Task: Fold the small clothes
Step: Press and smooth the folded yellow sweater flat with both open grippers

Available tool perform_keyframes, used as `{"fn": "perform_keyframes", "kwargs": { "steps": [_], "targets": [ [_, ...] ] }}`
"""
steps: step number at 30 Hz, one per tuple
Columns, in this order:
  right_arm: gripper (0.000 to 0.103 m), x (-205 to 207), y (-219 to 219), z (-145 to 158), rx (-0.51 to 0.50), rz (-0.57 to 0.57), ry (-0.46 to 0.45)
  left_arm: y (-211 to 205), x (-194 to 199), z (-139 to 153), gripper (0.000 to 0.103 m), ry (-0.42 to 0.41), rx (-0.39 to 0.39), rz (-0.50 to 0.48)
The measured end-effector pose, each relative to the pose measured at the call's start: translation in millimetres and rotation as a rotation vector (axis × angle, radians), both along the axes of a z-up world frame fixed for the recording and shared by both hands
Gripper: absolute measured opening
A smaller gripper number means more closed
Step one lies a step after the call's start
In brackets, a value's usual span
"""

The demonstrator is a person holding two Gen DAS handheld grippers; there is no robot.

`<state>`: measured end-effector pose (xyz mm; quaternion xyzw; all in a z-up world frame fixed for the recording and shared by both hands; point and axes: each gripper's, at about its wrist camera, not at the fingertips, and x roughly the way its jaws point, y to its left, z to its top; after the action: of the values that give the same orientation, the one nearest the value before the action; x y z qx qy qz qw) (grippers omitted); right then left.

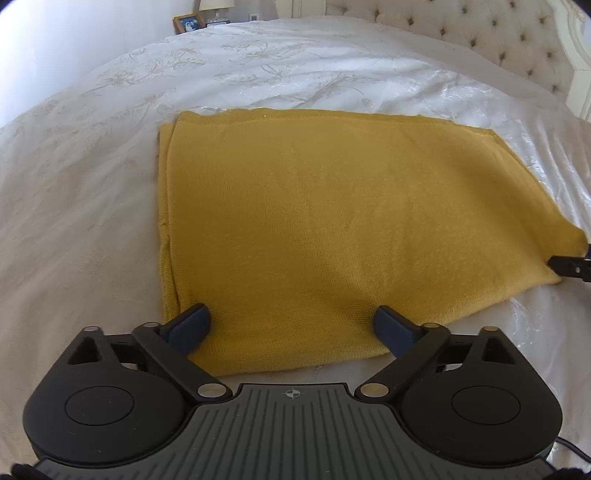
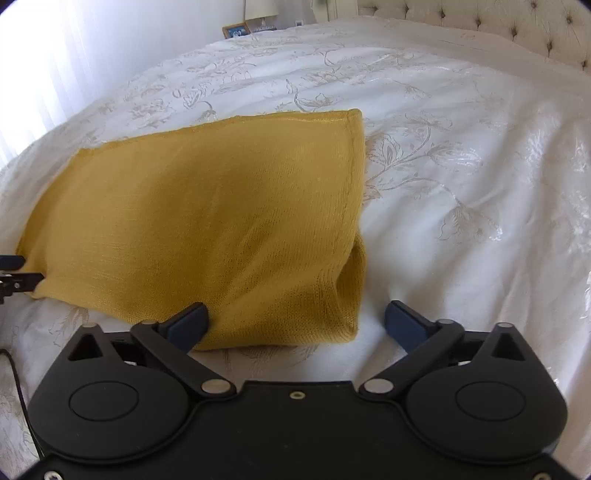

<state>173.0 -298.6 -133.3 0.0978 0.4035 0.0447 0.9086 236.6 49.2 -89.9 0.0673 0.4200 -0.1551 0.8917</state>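
A mustard-yellow knitted garment (image 1: 325, 221) lies folded flat on a white embroidered bedspread (image 1: 92, 184). My left gripper (image 1: 291, 319) is open, its two blue fingertips resting over the garment's near edge at its left corner. My right gripper (image 2: 295, 317) is open at the garment's (image 2: 207, 221) near right corner, the left fingertip (image 2: 190, 321) on the cloth, the right fingertip (image 2: 400, 319) over the bedspread (image 2: 461, 184). The right gripper's tip shows at the right edge of the left wrist view (image 1: 570, 267); the left gripper's tip shows at the left edge of the right wrist view (image 2: 16, 275).
A tufted cream headboard (image 1: 480, 33) stands at the back right. A bedside table with a framed photo (image 1: 188, 22) and a lamp base stands behind the bed. A bright curtain (image 2: 44, 62) hangs to the left. A black cable (image 2: 18, 380) trails at the left.
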Motion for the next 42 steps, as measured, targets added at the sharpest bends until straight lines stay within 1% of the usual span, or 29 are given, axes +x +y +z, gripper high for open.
{"fn": "perform_keyframes", "kwargs": {
  "steps": [4,7,9,14,16,18,23,27,32,34,36,37,39,42],
  "targets": [
    [0.102,-4.0,-12.0,-5.1,0.103,-0.036,-0.041,-8.8,-7.4,-4.1,0.103,-0.036,0.032,0.025],
    [0.103,-5.8,-22.4,-7.8,0.192,-0.061,-0.052,-6.8,-11.1,-6.8,0.103,-0.055,0.019,0.031],
    [0.103,-5.7,-29.3,-7.9,0.252,-0.071,-0.050,-4.2,-10.4,-7.2,0.103,-0.051,-0.002,0.034],
    [0.103,-3.4,-52.5,-6.3,0.434,-0.131,-0.024,-6.4,-10.7,-6.9,0.103,-0.048,0.009,0.036],
    [0.103,2.7,-58.4,-6.8,0.481,-0.142,-0.010,-6.7,-10.7,-7.5,0.103,-0.047,0.011,0.037],
    [0.103,13.4,-62.4,-7.0,0.497,-0.135,0.000,-6.3,-10.2,-7.4,0.103,-0.045,0.010,0.038],
    [0.103,53.5,-63.0,-7.4,0.484,-0.097,0.012,-8.6,-8.0,-7.4,0.103,-0.033,0.021,0.045],
    [0.103,80.8,-63.2,-16.3,0.537,-0.056,0.006,-11.8,-6.1,-6.8,0.103,-0.018,0.030,0.057],
    [0.103,87.3,-60.8,-25.7,0.556,-0.034,-0.059,-14.2,0.7,-1.7,0.103,0.030,0.042,0.065],
    [0.103,89.3,-59.8,-23.2,0.555,-0.031,-0.048,-13.9,5.3,4.3,0.101,0.058,0.029,0.085],
    [0.103,90.7,-62.5,-23.1,0.569,-0.035,-0.035,-14.5,7.0,14.8,0.099,0.070,-0.007,0.119],
    [0.103,90.6,-64.4,-23.6,0.579,-0.037,-0.033,-15.5,7.1,21.4,0.093,0.061,-0.033,0.131],
    [0.103,92.4,-67.6,-23.7,0.595,-0.039,-0.019,-22.9,10.2,35.1,0.092,0.038,-0.072,0.147],
    [0.103,95.0,-71.1,-23.1,0.606,-0.039,0.006,-43.6,27.6,51.9,0.092,0.013,-0.082,0.148]
  ]
}}
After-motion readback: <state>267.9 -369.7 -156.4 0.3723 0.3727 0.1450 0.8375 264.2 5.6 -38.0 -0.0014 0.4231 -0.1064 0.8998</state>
